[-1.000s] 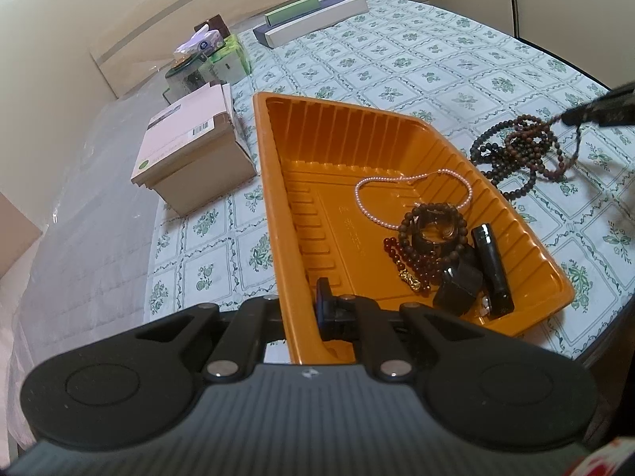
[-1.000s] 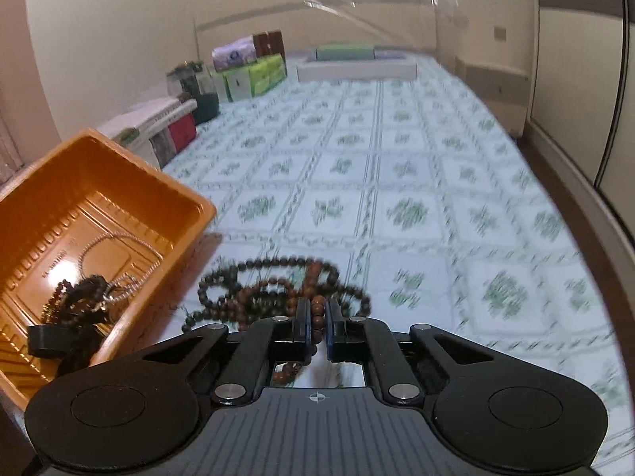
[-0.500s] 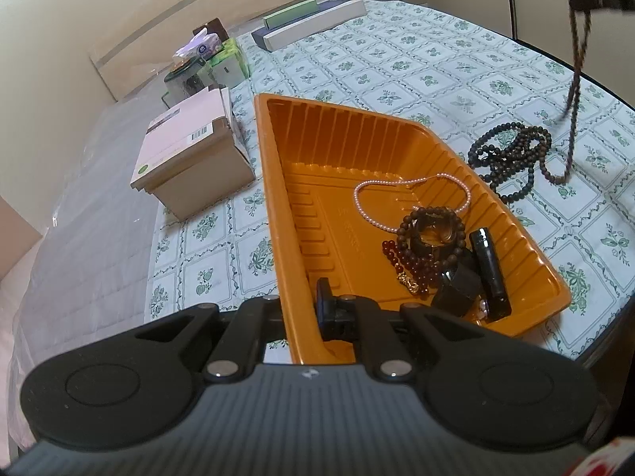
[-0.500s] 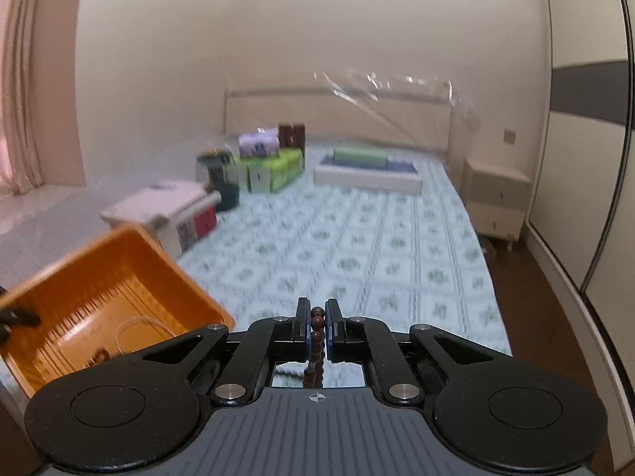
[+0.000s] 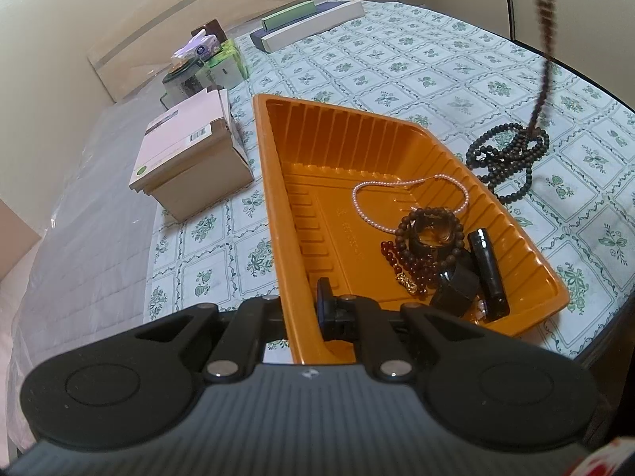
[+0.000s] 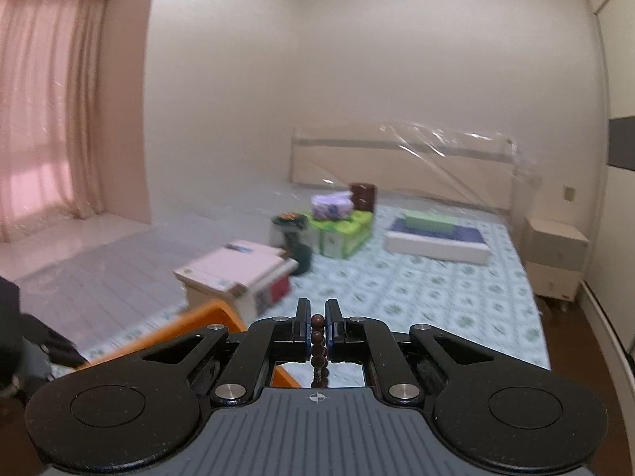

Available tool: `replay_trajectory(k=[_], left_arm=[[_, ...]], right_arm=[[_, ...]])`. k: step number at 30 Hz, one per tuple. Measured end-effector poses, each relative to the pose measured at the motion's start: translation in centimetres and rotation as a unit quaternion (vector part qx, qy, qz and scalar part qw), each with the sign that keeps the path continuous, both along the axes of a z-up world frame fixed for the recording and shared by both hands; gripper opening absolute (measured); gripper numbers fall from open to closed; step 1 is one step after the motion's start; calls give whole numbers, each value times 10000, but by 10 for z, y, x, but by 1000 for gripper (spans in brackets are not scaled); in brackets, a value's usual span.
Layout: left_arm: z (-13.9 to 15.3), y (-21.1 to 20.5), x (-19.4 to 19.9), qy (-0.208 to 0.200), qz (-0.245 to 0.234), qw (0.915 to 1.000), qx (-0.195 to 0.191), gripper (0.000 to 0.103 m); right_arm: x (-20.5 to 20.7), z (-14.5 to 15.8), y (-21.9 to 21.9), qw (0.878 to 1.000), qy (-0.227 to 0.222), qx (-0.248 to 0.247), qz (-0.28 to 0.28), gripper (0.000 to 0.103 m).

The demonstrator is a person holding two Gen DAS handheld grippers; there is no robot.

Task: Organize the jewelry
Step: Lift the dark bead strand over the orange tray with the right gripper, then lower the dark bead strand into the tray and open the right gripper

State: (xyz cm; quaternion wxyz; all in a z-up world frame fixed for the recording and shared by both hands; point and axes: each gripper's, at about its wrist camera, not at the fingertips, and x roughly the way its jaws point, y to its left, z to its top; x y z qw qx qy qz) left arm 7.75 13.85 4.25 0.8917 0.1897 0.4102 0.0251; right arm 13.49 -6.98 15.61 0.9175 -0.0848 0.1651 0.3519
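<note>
An orange tray (image 5: 317, 150) lies on the floral bed cloth, and my left gripper (image 5: 301, 309) is shut on its near wall, one finger inside and one outside. In the tray lie a pink pearl necklace (image 5: 397, 194), a brown bead bracelet (image 5: 432, 230), dark red beads (image 5: 405, 261) and black pieces (image 5: 488, 269). My right gripper (image 6: 316, 327) is held high, shut on a brown bead strand (image 6: 318, 347). That brown bead strand (image 5: 541, 39) hangs taut down to a pile of dark beads (image 5: 508, 158) on the cloth right of the tray.
A cardboard box (image 5: 190, 158) sits left of the tray. Green tissue boxes (image 5: 226, 63) and long flat boxes (image 5: 313, 25) lie farther back toward the headboard. The bed's edge runs close on the right, with a nightstand (image 6: 555, 254) beyond it.
My right gripper has risen with the brown strand, drawing it up out of the pile, and its view has tipped from the bed to the wall. The left gripper and tray have stayed put.
</note>
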Motion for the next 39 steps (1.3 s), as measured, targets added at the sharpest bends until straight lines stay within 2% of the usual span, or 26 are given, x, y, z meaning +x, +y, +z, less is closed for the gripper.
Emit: replay_trajectory(k=[5,10,17,29,39], left_arm=[[0,1,-1,-7,-7,10000,-32,8],[0,2,-1,-1,-26,10000,-45,8],[0,4,0,2,-18,10000,-77,8],[-2,5,0,9,-10,9999,-104,7],[-2,6,0,11,-11,9999,-99,7]], right_arm=[[7,3,36,9992,-113,-23,389,7],[17,-11,74,9971,-140,-216,722,7],[31,-45,107,9948,219,-456,887,7],[49,-96,117,9784,1269,-966,1313,7],[51,-110,112,9719,1455,-1305,1314,7]])
